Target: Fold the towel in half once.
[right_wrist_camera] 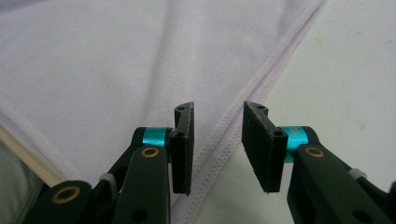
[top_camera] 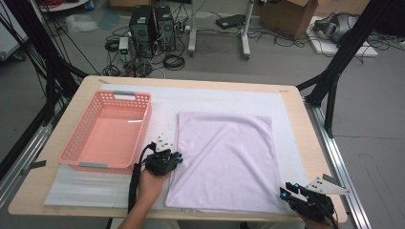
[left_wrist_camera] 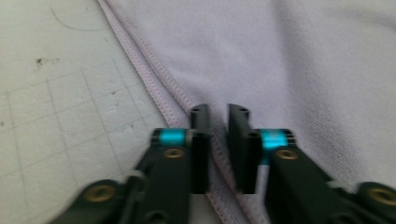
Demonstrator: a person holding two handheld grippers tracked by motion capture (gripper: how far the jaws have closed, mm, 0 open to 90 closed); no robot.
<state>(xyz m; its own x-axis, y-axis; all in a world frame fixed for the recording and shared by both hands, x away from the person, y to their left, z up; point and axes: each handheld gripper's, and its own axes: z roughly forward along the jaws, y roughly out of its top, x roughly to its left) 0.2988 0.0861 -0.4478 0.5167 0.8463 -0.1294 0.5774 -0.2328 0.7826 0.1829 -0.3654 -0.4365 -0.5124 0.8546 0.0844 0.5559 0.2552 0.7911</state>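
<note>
A pale lilac towel (top_camera: 224, 157) lies flat on the white mat, folded into a tall rectangle. My left gripper (top_camera: 180, 157) sits at the towel's left edge, about halfway along it. In the left gripper view the jaws (left_wrist_camera: 218, 112) stand nearly together, shut on the stitched hem of the towel (left_wrist_camera: 289, 60). My right gripper (top_camera: 288, 188) is at the towel's near right corner. In the right gripper view it (right_wrist_camera: 218, 109) is open, and the hem of the towel (right_wrist_camera: 93, 60) runs between the pads without touching them.
A pink plastic basket (top_camera: 143, 126) stands empty to the left of the towel, close to my left hand. The white mat (top_camera: 86, 186) covers most of the wooden table (top_camera: 305, 138). Black frame posts, computers and cables stand on the floor beyond the table's far edge.
</note>
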